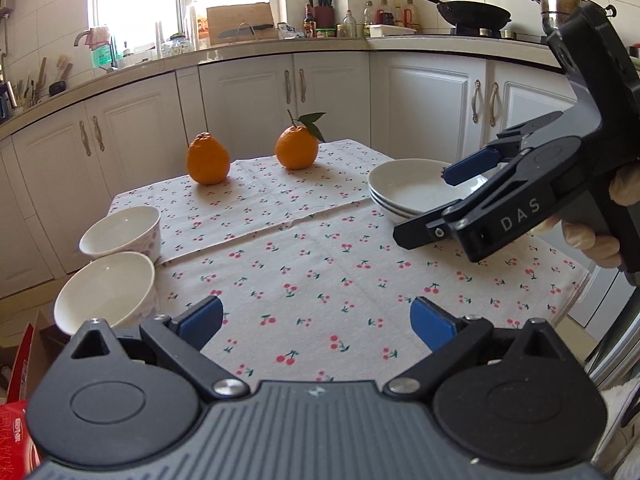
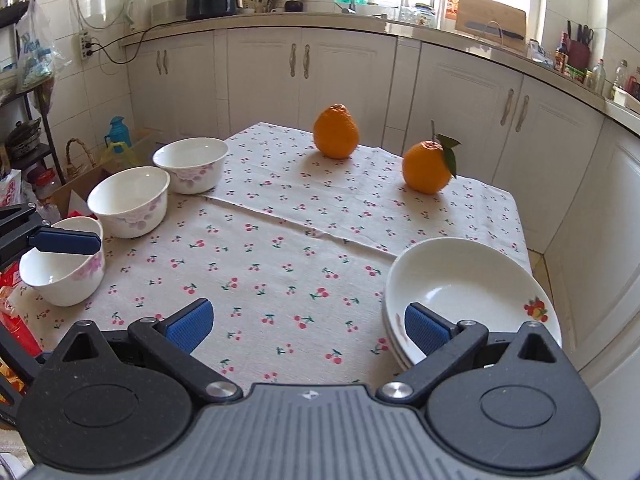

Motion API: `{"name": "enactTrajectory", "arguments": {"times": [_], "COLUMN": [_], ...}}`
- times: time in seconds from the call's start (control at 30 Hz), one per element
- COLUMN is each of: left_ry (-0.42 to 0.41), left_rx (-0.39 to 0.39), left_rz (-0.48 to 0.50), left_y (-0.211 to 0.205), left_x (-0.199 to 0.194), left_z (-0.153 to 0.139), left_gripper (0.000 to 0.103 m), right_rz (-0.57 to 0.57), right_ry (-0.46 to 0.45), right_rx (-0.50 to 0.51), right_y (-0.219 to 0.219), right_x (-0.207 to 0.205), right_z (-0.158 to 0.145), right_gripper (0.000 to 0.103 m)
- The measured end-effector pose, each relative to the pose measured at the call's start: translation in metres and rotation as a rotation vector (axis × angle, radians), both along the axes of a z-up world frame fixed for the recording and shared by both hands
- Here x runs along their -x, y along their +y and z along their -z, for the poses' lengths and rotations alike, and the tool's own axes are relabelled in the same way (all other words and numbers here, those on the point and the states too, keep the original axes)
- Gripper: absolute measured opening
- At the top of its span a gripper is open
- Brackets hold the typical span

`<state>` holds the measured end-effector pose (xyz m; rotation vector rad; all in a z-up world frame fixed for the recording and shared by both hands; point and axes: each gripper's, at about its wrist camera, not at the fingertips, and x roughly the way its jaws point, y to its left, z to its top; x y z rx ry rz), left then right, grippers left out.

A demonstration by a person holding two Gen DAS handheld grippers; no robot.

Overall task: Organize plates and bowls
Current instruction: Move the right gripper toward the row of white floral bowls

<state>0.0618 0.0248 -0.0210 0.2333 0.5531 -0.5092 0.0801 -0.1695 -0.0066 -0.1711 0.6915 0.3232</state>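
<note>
A stack of white shallow plates (image 2: 472, 284) sits at the table's right; it also shows in the left wrist view (image 1: 412, 192). Three white flowered bowls stand along the left edge: far (image 2: 190, 164), middle (image 2: 130, 200), near (image 2: 64, 268). In the left wrist view two bowls show (image 1: 122, 232) (image 1: 106, 290). My right gripper (image 2: 308, 326) is open, its right finger over the near rim of the plate stack; it shows from the side in the left wrist view (image 1: 440, 200). My left gripper (image 1: 316, 322) is open and empty over the cloth; one finger (image 2: 66, 242) is over the near bowl.
Two oranges (image 1: 208, 158) (image 1: 297, 148) sit at the far side of the cherry-print cloth (image 1: 320, 264). White cabinets and a cluttered counter lie beyond. Boxes and bags stand on the floor left of the table (image 2: 80, 184).
</note>
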Motion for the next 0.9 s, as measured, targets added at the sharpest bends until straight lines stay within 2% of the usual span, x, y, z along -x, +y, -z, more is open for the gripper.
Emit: {"name": "enactTrajectory", "arguments": {"times": [0.17,0.33,0.57,0.73,0.9], "left_ry": [-0.026,-0.049,-0.006,0.022,0.049], "left_rx": [-0.01,-0.033,-0.047,-0.032,-0.019], "left_rz": [-0.05,-0.142,-0.238,-0.252,-0.205], "left_y": [0.032,0.068,0.107,0.118,0.119], "left_x": [0.014,0.023,0.023,0.016,0.01], "left_z": [-0.004,-0.005,0.013,0.026,0.034], "left_gripper": [0.1,0.1,0.1,0.1,0.1], "right_rz": [-0.105,-0.214,-0.336,-0.385,-0.416], "right_ry": [0.003,0.004,0.025,0.052,0.078], "right_rx": [-0.012,-0.016,-0.024,-0.026,-0.021], "right_y": [0.036,0.075,0.121,0.147,0.162], "right_x": [-0.001,-0.005,-0.015,-0.023,-0.027], "right_z": [-0.003,-0.007,-0.01,-0.005,0.003], "right_gripper": [0.103,0.103,0.103,0.103,0.103]}}
